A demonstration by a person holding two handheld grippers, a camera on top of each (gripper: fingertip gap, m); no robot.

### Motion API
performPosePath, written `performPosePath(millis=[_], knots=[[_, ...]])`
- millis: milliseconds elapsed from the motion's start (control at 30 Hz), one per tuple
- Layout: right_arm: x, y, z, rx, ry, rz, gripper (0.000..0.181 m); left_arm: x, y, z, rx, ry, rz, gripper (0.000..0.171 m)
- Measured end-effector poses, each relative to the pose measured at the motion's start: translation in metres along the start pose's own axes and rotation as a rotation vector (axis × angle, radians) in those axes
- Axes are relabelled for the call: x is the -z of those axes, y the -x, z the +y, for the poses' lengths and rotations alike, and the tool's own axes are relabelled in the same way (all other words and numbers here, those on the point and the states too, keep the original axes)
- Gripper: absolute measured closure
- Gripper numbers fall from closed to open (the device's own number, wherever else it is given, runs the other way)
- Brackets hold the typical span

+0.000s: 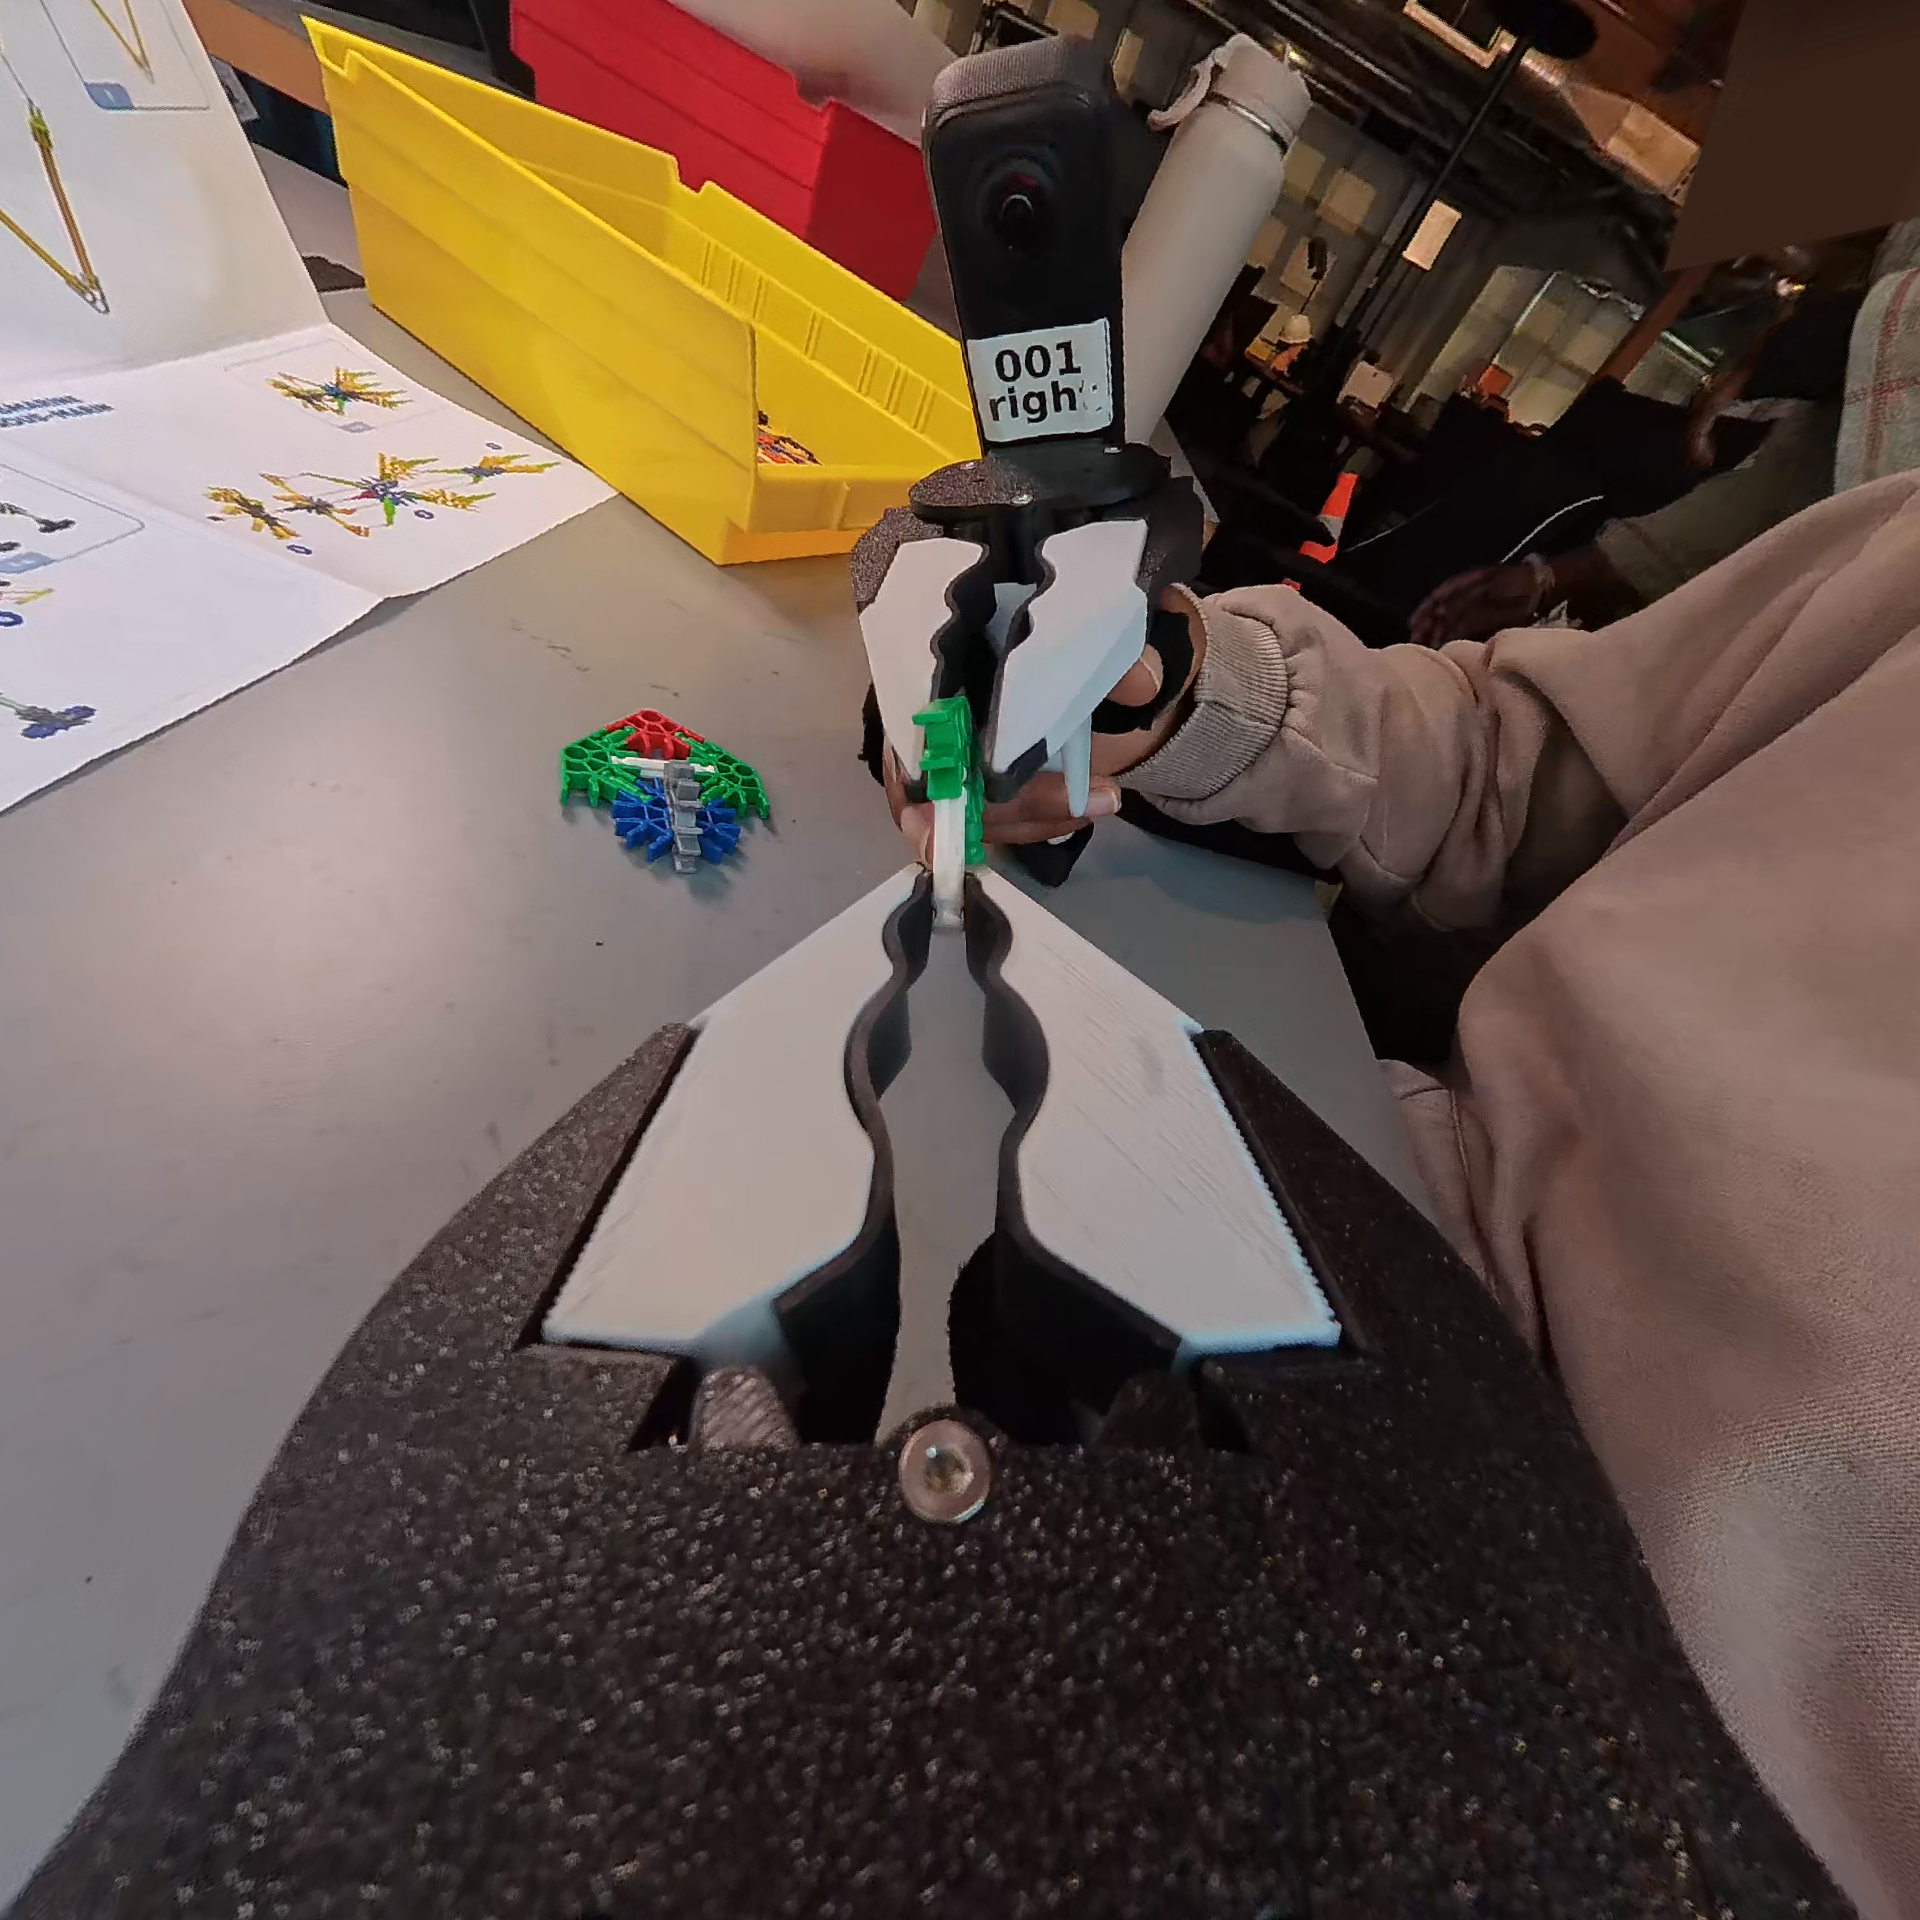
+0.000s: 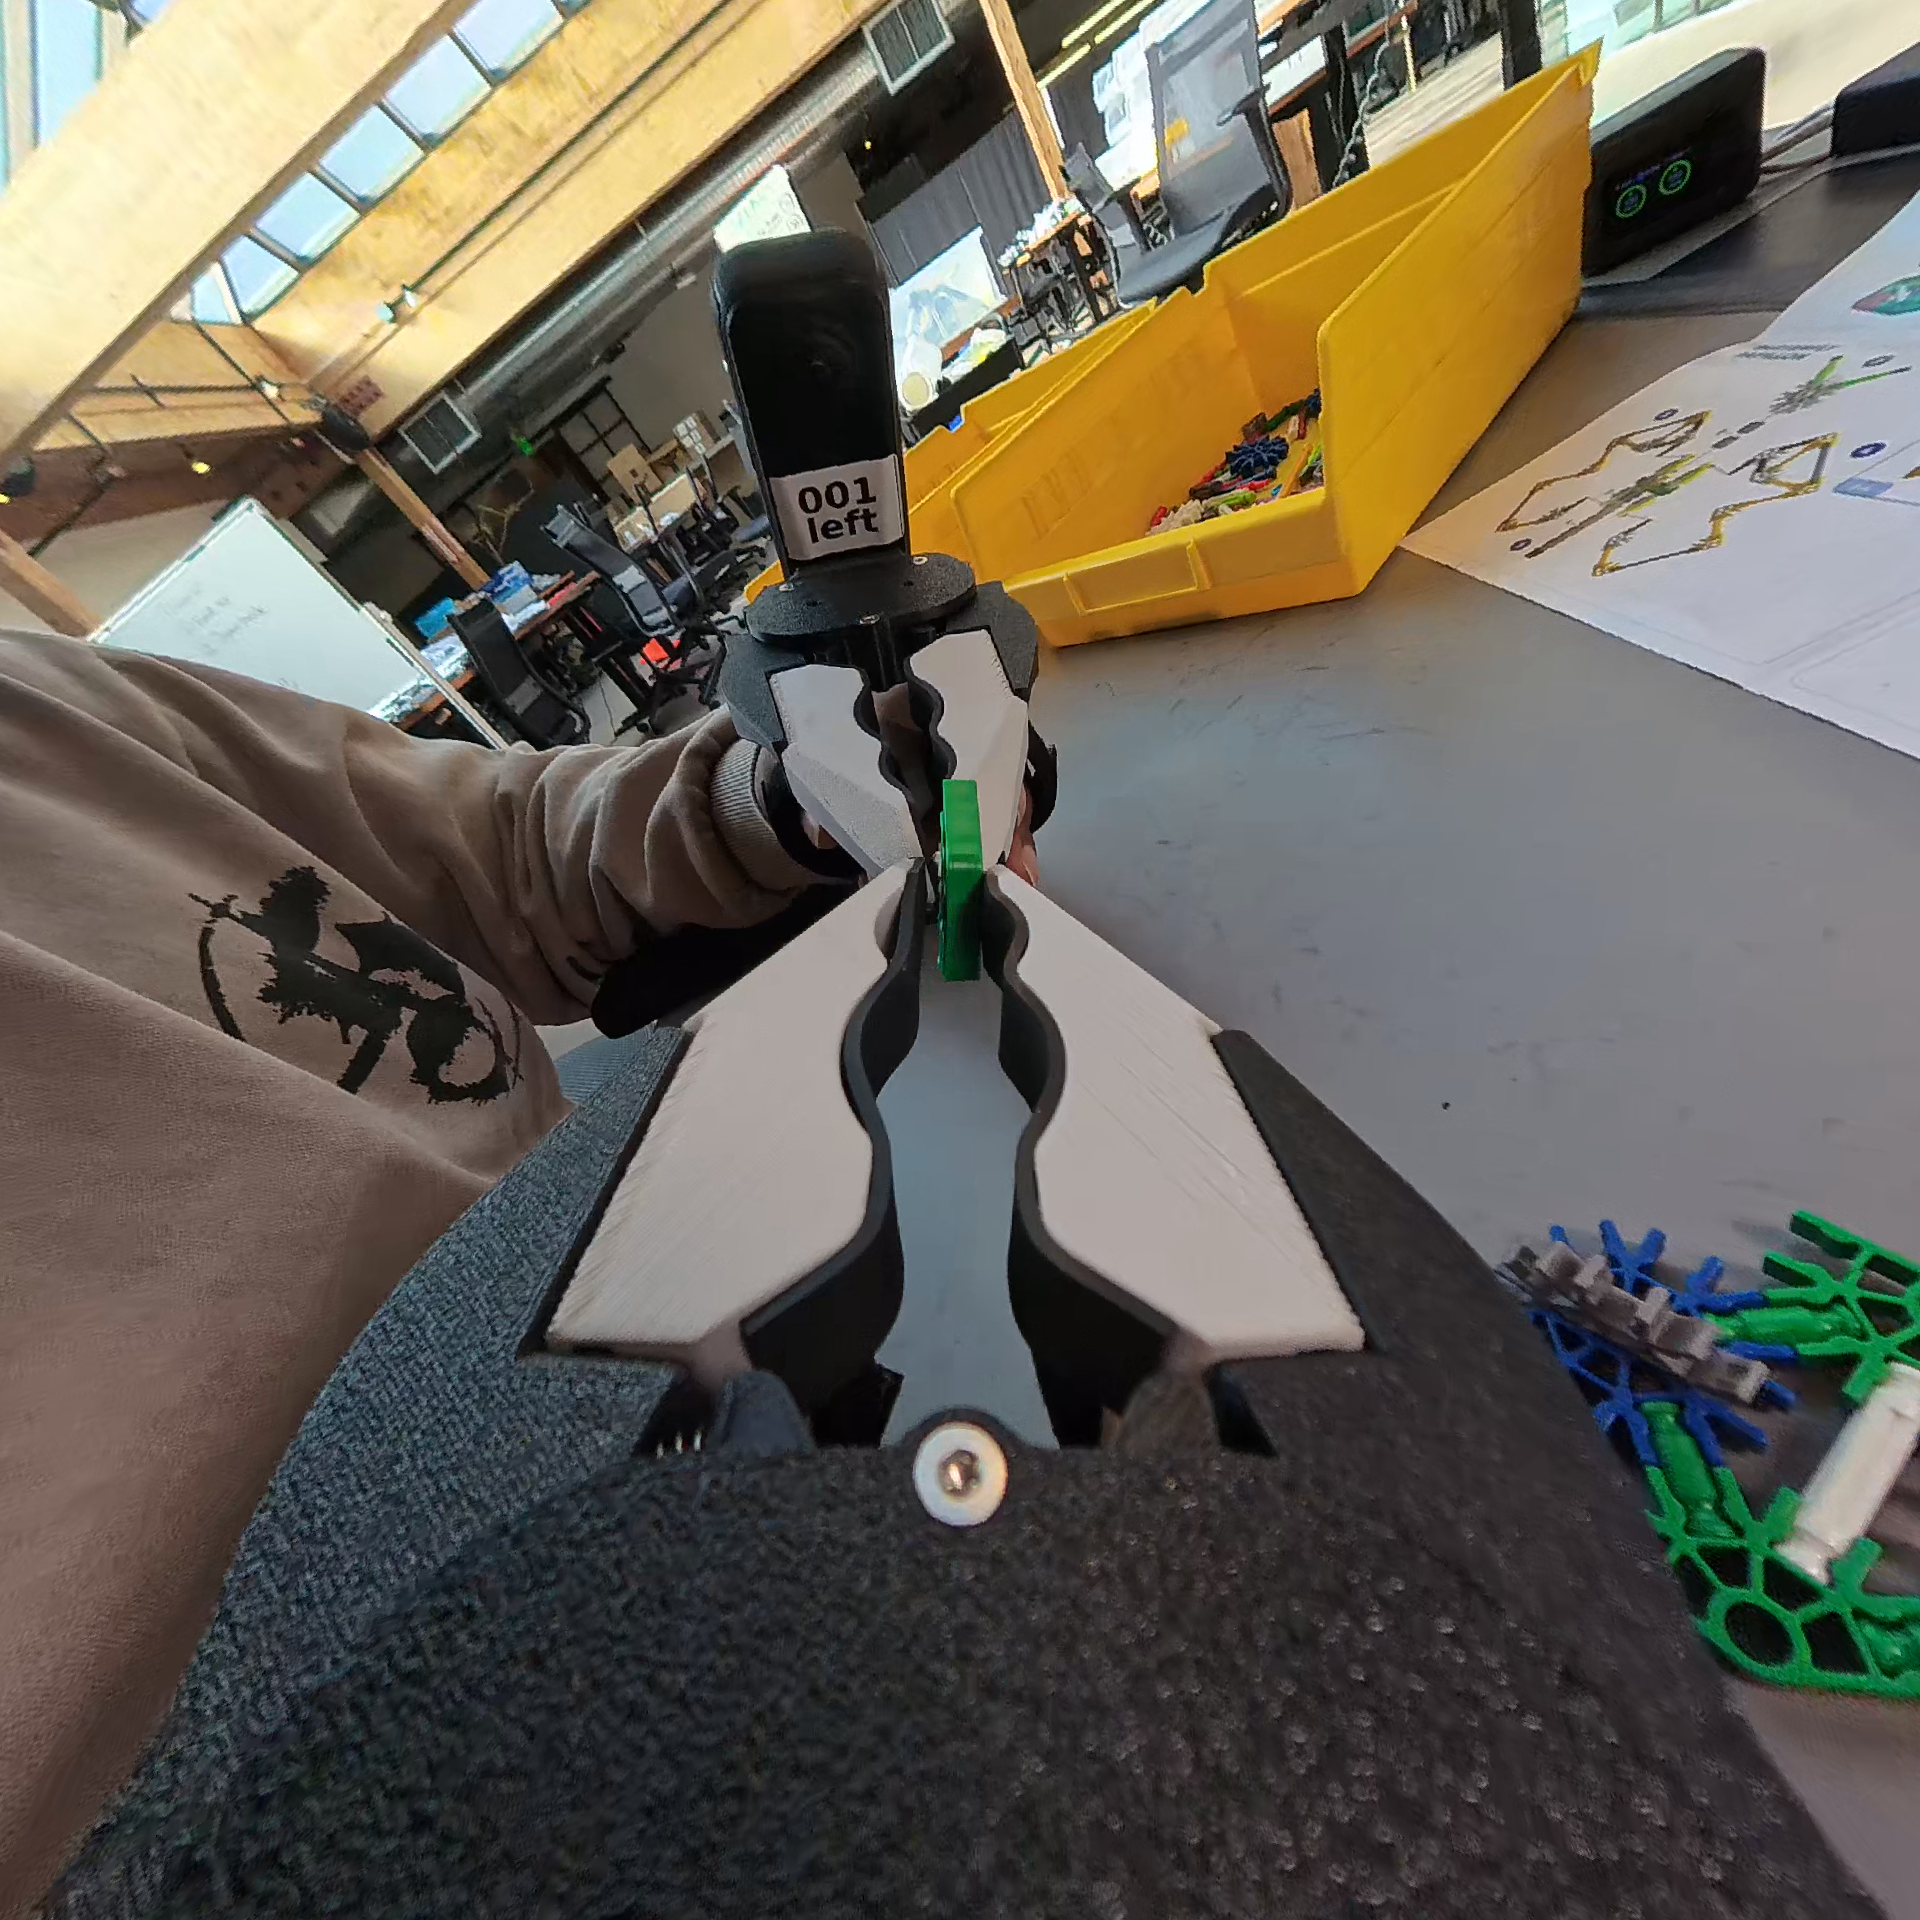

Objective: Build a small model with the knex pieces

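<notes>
My left gripper is shut on the end of a short white rod. The rod's other end sits in a green connector. My right gripper faces the left one tip to tip and is shut on that connector. In the right wrist view the right gripper clamps the green connector edge-on, and the left gripper meets it from the far side. There the rod is hidden behind the connector. Both grippers hold the joined pieces above the grey table.
A small assembly of green, red, blue and grey connectors lies on the table; it also shows at the right wrist view's lower right. A yellow bin of loose pieces, a red bin and instruction sheets lie beyond. Only a small space, under 4 cm, lies between the two pairs of fingers.
</notes>
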State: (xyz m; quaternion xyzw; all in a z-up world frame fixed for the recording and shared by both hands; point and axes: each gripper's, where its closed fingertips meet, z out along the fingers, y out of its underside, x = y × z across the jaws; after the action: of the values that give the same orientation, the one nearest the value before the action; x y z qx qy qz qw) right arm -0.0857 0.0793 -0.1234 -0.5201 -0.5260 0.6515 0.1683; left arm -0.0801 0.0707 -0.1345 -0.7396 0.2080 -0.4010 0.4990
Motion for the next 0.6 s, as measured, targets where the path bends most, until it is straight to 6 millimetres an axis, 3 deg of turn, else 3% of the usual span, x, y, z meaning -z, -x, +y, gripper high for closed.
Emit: performPosePath(millis=[267, 400, 600], knots=[[0.002, -0.007, 0.003, 0.073, 0.031, 0.068, 0.176, -0.004, 0.007, 0.01, -0.01, 0.055, -0.043, 0.167], [-0.001, -0.015, 0.006, 0.04, 0.044, 0.113, 0.176, -0.006, 0.012, 0.021, -0.118, 0.133, -0.12, 0.167], [-0.002, -0.025, 0.011, -0.006, 0.065, 0.17, 0.176, -0.007, 0.023, 0.027, -0.09, 0.182, -0.193, 0.168]])
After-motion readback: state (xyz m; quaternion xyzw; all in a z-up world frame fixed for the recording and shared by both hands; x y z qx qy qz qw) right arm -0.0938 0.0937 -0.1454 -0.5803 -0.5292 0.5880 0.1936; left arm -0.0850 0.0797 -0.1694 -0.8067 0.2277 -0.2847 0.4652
